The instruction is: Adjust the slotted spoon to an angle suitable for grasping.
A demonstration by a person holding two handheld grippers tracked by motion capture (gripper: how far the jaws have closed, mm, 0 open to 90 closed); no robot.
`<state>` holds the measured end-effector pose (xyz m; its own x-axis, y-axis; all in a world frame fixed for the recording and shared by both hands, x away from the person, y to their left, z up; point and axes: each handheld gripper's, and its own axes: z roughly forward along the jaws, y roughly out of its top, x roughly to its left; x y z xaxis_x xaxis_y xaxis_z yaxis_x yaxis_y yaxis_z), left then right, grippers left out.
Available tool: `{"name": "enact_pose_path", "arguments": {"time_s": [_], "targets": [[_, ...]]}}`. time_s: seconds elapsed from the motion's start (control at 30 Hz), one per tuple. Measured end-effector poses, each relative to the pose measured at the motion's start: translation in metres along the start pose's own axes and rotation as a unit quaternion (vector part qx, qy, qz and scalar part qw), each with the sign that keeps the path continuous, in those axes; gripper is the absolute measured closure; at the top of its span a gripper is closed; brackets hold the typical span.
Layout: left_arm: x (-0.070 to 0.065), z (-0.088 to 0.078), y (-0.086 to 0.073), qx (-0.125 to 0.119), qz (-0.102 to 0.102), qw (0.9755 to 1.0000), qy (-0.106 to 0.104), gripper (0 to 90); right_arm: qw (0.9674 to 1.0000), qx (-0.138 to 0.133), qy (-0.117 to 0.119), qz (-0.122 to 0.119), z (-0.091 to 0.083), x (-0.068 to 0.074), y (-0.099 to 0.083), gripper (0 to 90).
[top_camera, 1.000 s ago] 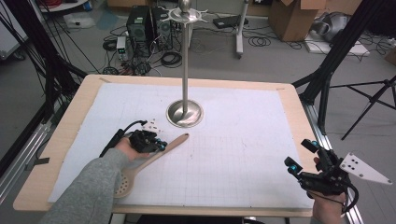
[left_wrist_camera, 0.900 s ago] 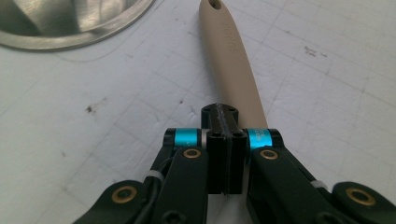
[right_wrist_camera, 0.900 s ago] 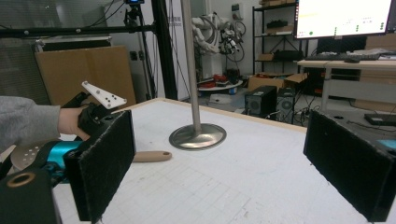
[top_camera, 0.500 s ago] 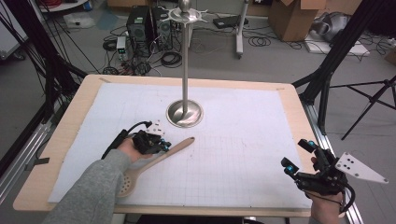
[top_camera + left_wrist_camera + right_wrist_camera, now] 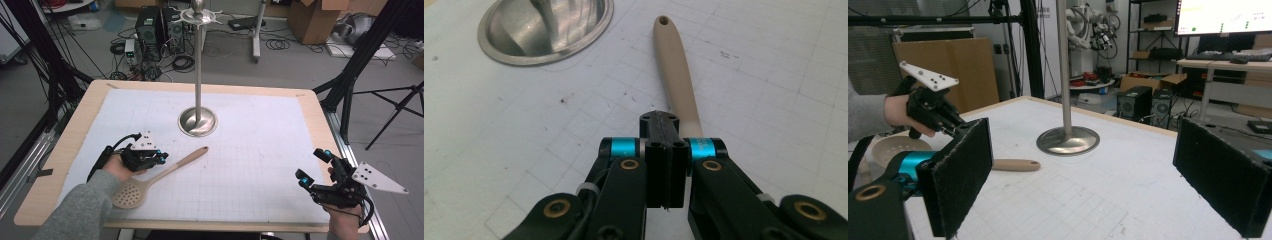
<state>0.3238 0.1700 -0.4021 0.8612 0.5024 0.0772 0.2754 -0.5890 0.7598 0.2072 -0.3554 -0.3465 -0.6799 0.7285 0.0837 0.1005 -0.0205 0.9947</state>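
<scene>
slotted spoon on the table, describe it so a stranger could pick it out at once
On the white gridded mat, look just in front of the metal stand, toward the left gripper. The slotted spoon lies flat there: beige, with a round perforated head and a hole at the handle's end.

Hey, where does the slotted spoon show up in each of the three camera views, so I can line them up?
High view: the slotted spoon lies lower left of centre, its handle angled up and right.
Left gripper view: its handle runs up from behind the shut jaws.
Right gripper view: its handle lies left of centre, perforated head behind the left jaw.
Shared landmark: the metal stand's round base.
</scene>
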Motion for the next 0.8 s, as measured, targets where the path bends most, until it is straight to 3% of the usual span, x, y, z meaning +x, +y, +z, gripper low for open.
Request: {"name": "enact_pose_path", "arguments": {"time_s": [0.2,0.6,0.8], "targets": [[-0.004,-0.008,-0.006,-0.011,-0.007,0.9999,0.004,89.7,0.9999,0.009,0.004,-0.001,0.006,0.000,-0.002,8.5],[-0.014,-0.020,-0.010,-0.033,0.000,0.9994,0.005,89.7,0.9999,0.010,0.006,-0.003,0.008,0.003,-0.002,8.5],[-0.016,-0.019,-0.011,-0.028,0.007,0.9996,0.006,89.7,0.9999,0.010,0.008,-0.006,0.007,0.005,-0.002,8.5]]}}
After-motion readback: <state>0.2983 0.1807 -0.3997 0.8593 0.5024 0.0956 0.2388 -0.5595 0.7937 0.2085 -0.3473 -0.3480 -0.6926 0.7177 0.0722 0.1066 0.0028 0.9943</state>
